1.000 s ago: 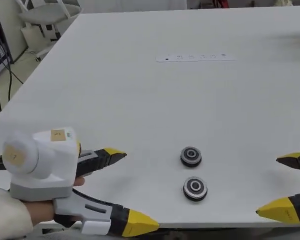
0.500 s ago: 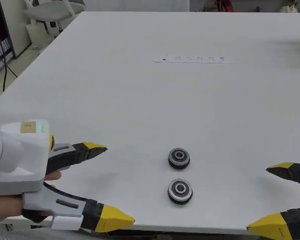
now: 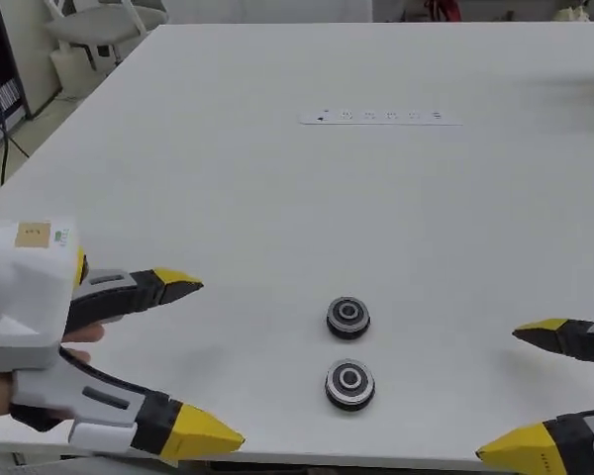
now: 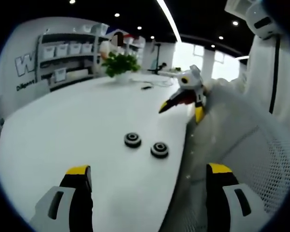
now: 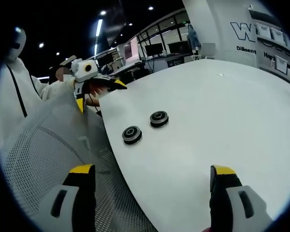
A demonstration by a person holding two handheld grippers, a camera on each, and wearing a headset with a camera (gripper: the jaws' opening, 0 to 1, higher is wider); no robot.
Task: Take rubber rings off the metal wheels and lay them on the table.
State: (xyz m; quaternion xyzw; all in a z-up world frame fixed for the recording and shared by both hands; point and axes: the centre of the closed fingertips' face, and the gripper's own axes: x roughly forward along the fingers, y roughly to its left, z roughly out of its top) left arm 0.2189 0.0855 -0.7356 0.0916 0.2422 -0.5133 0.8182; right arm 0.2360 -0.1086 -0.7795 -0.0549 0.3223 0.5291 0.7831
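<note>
- While my left claw (image 3: 213, 361) and right claw (image 3: 503, 393) gape empty, two small rubber-ringed metal wheels (image 3: 348, 318) (image 3: 350, 384) lie between them near the white table (image 3: 327, 198) edge.
- A bump could roll one off.

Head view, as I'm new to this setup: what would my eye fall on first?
Two small dark-rimmed wheels, the far wheel and the near wheel, sit apart, one behind the other, near the front edge of the white table. The left gripper and the right gripper flank them, jaws open, yellow tips pointing inward.
</note>
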